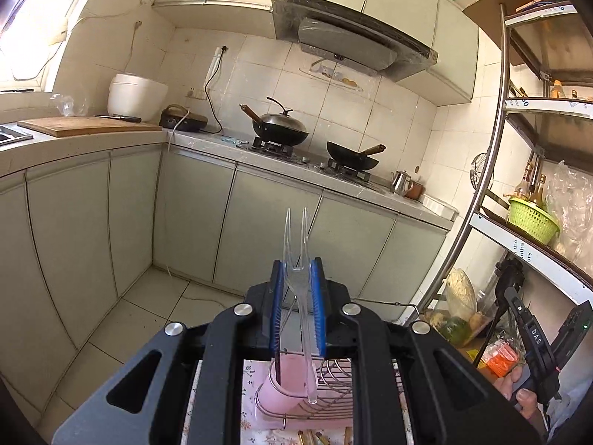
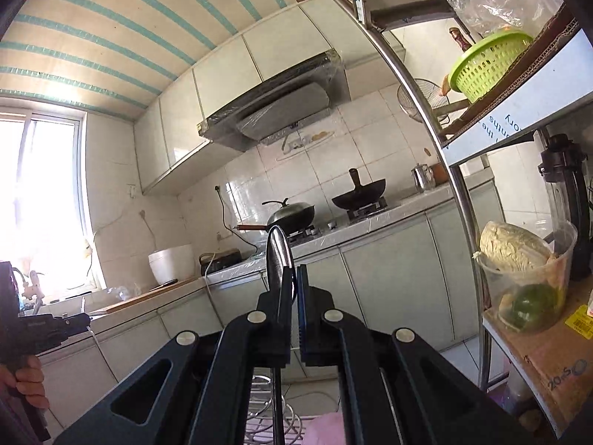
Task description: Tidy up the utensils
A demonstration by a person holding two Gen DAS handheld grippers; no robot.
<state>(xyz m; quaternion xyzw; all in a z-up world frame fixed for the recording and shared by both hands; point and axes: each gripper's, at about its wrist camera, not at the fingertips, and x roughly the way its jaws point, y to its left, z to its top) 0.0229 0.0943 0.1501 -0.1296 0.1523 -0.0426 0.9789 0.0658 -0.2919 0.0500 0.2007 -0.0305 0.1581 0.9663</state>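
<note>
Left wrist view: the left gripper (image 1: 299, 285) clamps a clear fork (image 1: 299, 259) between its blue fingers (image 1: 318, 289), tines up, handle hanging over a pink cup (image 1: 276, 389) in a wire rack (image 1: 333, 378). Right wrist view: the right gripper (image 2: 294, 289) is closed on a metal spoon (image 2: 277, 256), bowl raised above the fingers (image 2: 285, 289), handle running down toward the rack (image 2: 267, 415).
</note>
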